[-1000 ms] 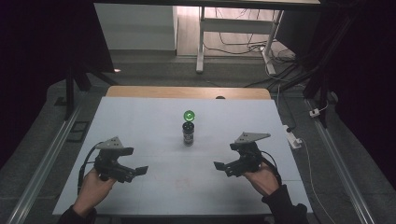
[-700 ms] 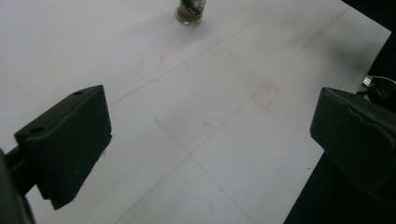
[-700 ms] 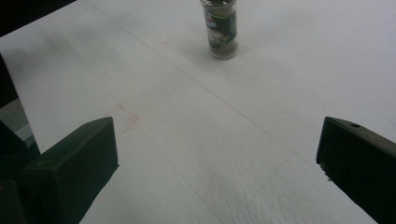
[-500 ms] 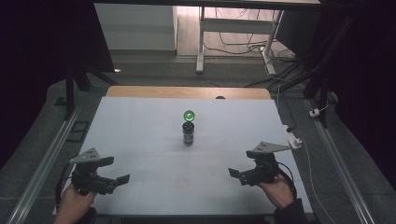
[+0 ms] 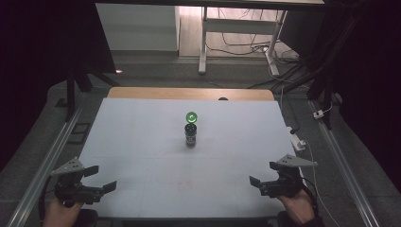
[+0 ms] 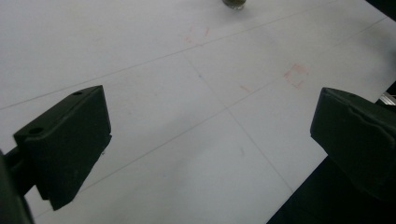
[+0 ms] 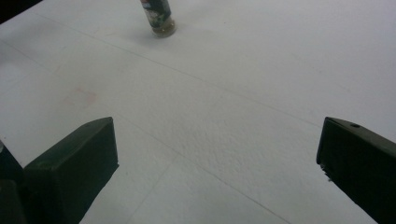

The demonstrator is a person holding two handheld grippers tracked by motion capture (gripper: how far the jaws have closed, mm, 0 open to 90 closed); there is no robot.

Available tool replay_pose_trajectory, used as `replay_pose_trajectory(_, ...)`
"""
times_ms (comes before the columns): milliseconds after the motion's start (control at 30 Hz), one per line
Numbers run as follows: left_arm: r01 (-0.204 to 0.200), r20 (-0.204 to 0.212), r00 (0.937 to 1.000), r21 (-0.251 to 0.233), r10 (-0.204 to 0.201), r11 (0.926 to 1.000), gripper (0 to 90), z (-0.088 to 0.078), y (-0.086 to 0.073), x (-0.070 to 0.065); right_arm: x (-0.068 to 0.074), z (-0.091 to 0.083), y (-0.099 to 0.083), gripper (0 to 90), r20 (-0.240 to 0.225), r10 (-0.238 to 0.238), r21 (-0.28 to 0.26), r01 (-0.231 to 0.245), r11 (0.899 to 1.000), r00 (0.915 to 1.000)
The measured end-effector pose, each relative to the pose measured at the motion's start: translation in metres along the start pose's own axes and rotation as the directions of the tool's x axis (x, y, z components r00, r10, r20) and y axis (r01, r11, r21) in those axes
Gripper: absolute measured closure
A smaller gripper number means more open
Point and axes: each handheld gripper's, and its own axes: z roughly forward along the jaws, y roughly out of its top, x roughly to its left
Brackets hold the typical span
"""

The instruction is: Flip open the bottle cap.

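Setting: a white rectangular table top point(image 5: 142, 142) with a bare wooden strip along its far edge, in a dim room; faint pencil lines and pale red marks cross the white surface.

Jar: a small dark cylindrical jar point(image 5: 190, 136) stands upright near the middle of the table, slightly toward the far side. Its open mouth shows a ring of small pale spots seen from above. In the right gripper view point(image 7: 159, 17) its wall carries a mottled dark, green and red label and its base looks clear with a brownish tint; its top is cut off by the frame edge. In the left gripper view only its base point(image 6: 233, 3) peeks in at the top edge.

Lid: a round green lid point(image 5: 191, 117) lies flat on the table just behind the jar, apart from it, with a pale ring on its top face.

Left gripper: the black two-jaw left gripper point(image 5: 97, 178), with a grey three-cornered plate on top, sits at the near left corner of the table, held by a hand. Its jaws are spread wide with nothing between them, and it is well apart from the jar.

Right gripper: the black two-jaw right gripper point(image 5: 255, 182), also with a grey plate, sits at the near right corner in the other hand. Its jaws likewise stand wide apart and empty, well away from the jar.
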Motion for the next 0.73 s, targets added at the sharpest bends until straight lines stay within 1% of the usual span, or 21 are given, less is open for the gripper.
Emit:
replay_pose_trajectory(33, 0.002, -0.009, 1.0, 0.003, -0.002, 1.0, 0.0, -0.001, -0.001, 0.0, 0.0, -0.001, -0.002, 0.0, 0.006, 0.004, 0.001, -0.004, 1.0, 1.0)
replay_pose_trajectory(200, -0.001, -0.037, 0.9993, 0.02, 0.002, 0.9998, 0.0, -0.004, -0.005, 0.0, -0.003, -0.006, -0.01, 0.0, 0.03, 0.016, 0.041, -0.018, 0.999, 0.9994)
replay_pose_trajectory(367, -0.01, -0.068, 0.9976, 0.04, 0.013, 0.9991, 0.0, -0.006, -0.008, -0.001, -0.005, -0.011, -0.016, 0.0, 0.051, 0.033, 0.057, -0.036, 0.998, 0.9981)
replay_pose_trajectory(433, -0.013, -0.076, 0.9969, 0.049, 0.017, 0.9987, 0.0, -0.007, -0.009, -0.002, -0.006, -0.014, -0.018, 0.0, 0.059, 0.048, 0.06, -0.051, 0.997, 0.9971)
replay_pose_trajectory(533, -0.014, -0.082, 0.9965, 0.067, 0.019, 0.9977, 0.0, -0.007, -0.01, -0.002, -0.006, -0.016, -0.02, 0.0, 0.077, 0.047, 0.073, -0.053, 0.996, 0.9959)
replay_pose_trajectory(667, -0.008, -0.08, 0.9967, 0.069, 0.014, 0.9976, 0.0, -0.006, -0.009, -0.002, -0.007, -0.018, -0.021, 0.0, 0.078, 0.059, 0.08, -0.066, 0.995, 0.9952)
replay_pose_trajectory(733, -0.006, -0.077, 0.9969, 0.068, 0.011, 0.9977, 0.0, -0.006, -0.009, -0.001, -0.007, -0.018, -0.022, 0.0, 0.083, 0.058, 0.085, -0.065, 0.994, 0.9949)
